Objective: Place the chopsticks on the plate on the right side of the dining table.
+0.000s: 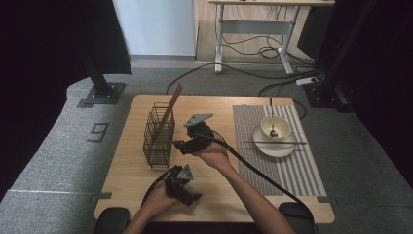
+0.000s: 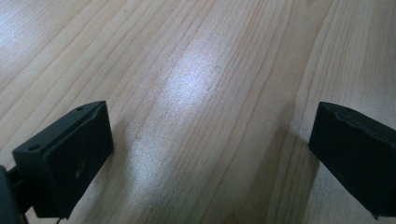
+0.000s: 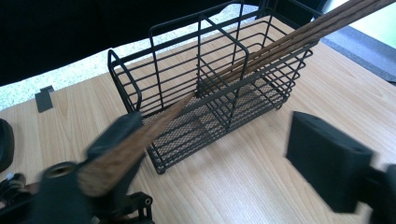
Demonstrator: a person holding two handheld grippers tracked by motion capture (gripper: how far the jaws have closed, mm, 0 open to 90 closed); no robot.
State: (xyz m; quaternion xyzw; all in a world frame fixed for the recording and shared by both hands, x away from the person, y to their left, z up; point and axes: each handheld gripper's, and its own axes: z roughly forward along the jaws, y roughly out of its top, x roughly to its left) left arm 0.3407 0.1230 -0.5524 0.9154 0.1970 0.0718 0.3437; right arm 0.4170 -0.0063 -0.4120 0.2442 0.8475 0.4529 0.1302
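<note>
Chopsticks (image 3: 140,135) against one jaw of right hand-held gripper (image 3: 210,158), unclamped

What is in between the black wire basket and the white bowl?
The right tool, held in a hand, sits between the basket and the bowl. You can see that in the high view.

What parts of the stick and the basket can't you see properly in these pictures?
- Chopsticks: in the right gripper view their far ends run past the top edge, and the near end is blurred against one jaw of the right gripper.
- Wire basket: the high view is too small to tell which compartment holds the chopsticks.
- Whether the pads touch the wood: unclear.
</note>
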